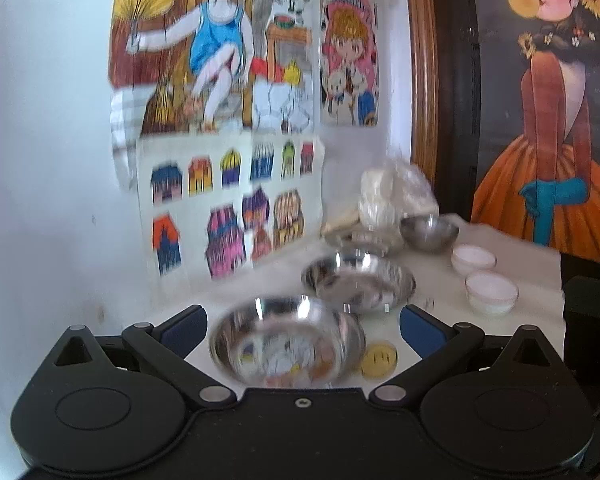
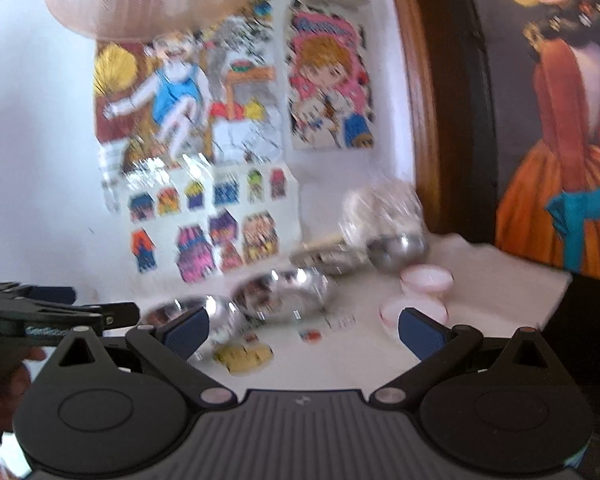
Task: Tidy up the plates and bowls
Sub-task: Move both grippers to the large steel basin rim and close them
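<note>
Two shallow steel plates lie on the white table: the near plate (image 1: 286,342) sits just ahead of my open, empty left gripper (image 1: 302,328), the second plate (image 1: 358,282) behind it. A third flat steel plate (image 1: 362,240) and a steel bowl (image 1: 429,231) stand farther back. Two small white bowls (image 1: 491,291) (image 1: 473,259) sit at the right. In the blurred right wrist view my right gripper (image 2: 302,332) is open and empty above the table, with the near plate (image 2: 204,314), second plate (image 2: 286,292), steel bowl (image 2: 396,250) and white bowls (image 2: 426,278) ahead.
A white wall with colourful drawings (image 1: 220,208) borders the table at the left and back. A plastic bag (image 1: 396,192) lies in the back corner. A framed painting (image 1: 548,120) stands at the right. A yellow sticker (image 1: 379,359) lies on the table (image 1: 432,280). The left gripper shows at the left (image 2: 40,312).
</note>
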`<act>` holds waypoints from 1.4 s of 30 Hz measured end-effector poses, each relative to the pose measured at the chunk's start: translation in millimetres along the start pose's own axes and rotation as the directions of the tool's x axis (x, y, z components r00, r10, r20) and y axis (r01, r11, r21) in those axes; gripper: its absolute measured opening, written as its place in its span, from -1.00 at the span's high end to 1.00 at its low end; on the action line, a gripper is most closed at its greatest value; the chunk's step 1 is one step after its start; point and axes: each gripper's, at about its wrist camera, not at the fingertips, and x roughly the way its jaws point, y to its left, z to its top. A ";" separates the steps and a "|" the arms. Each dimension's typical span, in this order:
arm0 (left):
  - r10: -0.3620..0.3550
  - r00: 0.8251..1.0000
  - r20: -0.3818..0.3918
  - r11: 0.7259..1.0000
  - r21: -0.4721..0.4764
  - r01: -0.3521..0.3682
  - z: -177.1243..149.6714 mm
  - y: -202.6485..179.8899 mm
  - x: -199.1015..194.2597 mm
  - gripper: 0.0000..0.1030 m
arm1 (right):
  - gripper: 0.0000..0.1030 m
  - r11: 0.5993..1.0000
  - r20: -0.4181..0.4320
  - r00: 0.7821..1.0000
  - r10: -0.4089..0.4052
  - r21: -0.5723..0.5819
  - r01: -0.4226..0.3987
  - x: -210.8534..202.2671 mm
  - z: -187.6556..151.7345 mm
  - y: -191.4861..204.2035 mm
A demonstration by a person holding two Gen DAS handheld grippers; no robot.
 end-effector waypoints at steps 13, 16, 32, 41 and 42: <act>-0.015 1.000 -0.026 0.999 -0.040 0.014 115.5 28.8 41.6 -0.99 | -1.00 0.983 0.008 0.983 0.184 -0.012 -0.184 28.4 137.4 3.6; -0.014 0.999 -0.051 0.999 -0.030 0.013 125.5 30.4 64.4 -0.99 | -1.00 0.984 -0.004 0.984 0.177 -0.013 -0.177 51.1 144.7 6.3; -0.049 0.950 -0.308 0.997 0.050 0.067 111.3 35.1 225.6 -0.99 | -1.00 0.987 -0.276 0.952 0.129 0.129 -0.096 202.0 68.4 -21.6; -0.108 0.902 -0.418 0.991 0.025 0.131 87.0 30.7 296.1 -0.98 | -1.00 0.959 -0.389 0.908 0.155 0.279 -0.045 254.0 29.1 -34.7; -0.112 0.898 -0.426 0.991 0.022 0.133 84.4 30.8 301.2 -0.98 | -1.00 0.957 -0.386 0.910 0.153 0.289 -0.039 255.2 25.1 -35.1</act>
